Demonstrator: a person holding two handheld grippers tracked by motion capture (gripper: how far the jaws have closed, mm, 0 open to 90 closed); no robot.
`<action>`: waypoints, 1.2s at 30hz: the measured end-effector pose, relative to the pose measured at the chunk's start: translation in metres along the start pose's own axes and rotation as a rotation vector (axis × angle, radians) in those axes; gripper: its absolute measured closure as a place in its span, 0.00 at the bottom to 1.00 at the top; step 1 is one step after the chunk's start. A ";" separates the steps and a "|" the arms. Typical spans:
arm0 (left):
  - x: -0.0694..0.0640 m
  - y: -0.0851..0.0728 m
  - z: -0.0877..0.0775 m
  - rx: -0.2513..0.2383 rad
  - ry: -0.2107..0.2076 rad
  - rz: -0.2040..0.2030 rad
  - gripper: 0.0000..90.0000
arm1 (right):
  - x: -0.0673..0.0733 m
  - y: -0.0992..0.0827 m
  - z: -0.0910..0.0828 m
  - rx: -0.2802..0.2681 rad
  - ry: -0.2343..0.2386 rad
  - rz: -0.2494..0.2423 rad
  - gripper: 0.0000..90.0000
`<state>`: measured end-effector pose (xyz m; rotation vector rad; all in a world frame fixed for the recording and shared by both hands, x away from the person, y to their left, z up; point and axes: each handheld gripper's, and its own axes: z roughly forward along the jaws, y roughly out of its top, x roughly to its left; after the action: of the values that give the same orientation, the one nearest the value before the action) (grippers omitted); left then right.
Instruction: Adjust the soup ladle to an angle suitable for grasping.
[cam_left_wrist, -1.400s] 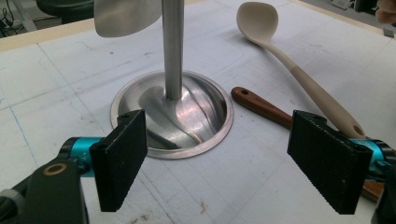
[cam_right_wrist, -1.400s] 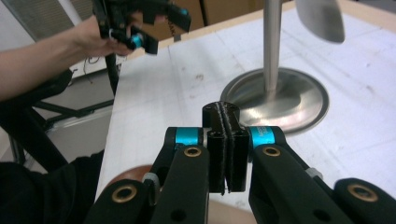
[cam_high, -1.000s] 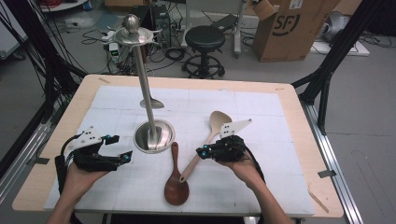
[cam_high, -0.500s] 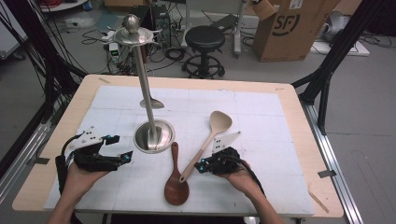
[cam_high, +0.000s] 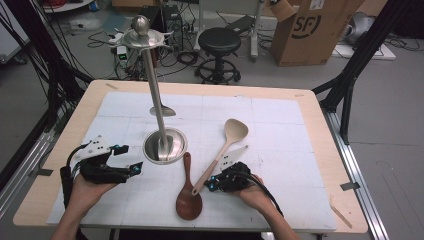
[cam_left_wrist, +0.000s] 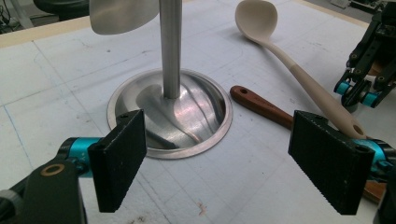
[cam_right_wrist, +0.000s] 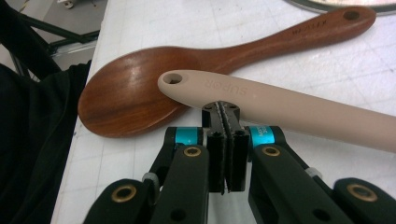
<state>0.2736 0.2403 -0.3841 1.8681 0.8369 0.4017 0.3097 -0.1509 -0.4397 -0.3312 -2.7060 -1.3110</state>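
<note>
Two hand-held grippers rest low on a white mat beside a steel stand and two spoons.

The white gridded mat (cam_high: 280, 130) covers most of the pale wooden table (cam_high: 320, 125) across the middle of the high view. At centre left of that view the tall polished steel stand with a round dished base (cam_high: 164, 145) stands upright. Just right of its base, at lower centre, the beige plastic spoon (cam_high: 225, 147) lies slantwise, its handle end crossing over the dark brown wooden rice paddle (cam_high: 188, 192). At lower left, the left gripper (cam_high: 131, 159) has its jaws wide apart with nothing between them, facing the base. At lower centre, the right gripper (cam_right_wrist: 226, 111) has its jaws pressed together, tips at the beige handle near its hole.
</note>
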 end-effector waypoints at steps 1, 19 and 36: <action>0.000 0.000 0.000 0.001 0.000 0.000 0.22 | 0.000 0.001 0.000 -0.004 -0.003 0.000 0.99; -0.001 0.000 0.003 0.001 -0.007 -0.001 0.22 | 0.001 0.003 0.004 0.002 -0.008 -0.007 0.99; -0.002 0.001 0.004 0.005 -0.013 0.004 0.22 | 0.000 0.013 0.015 -0.024 -0.007 -0.020 0.99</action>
<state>0.2752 0.2359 -0.3853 1.8751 0.8265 0.3903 0.3125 -0.1316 -0.4393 -0.3128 -2.7081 -1.3502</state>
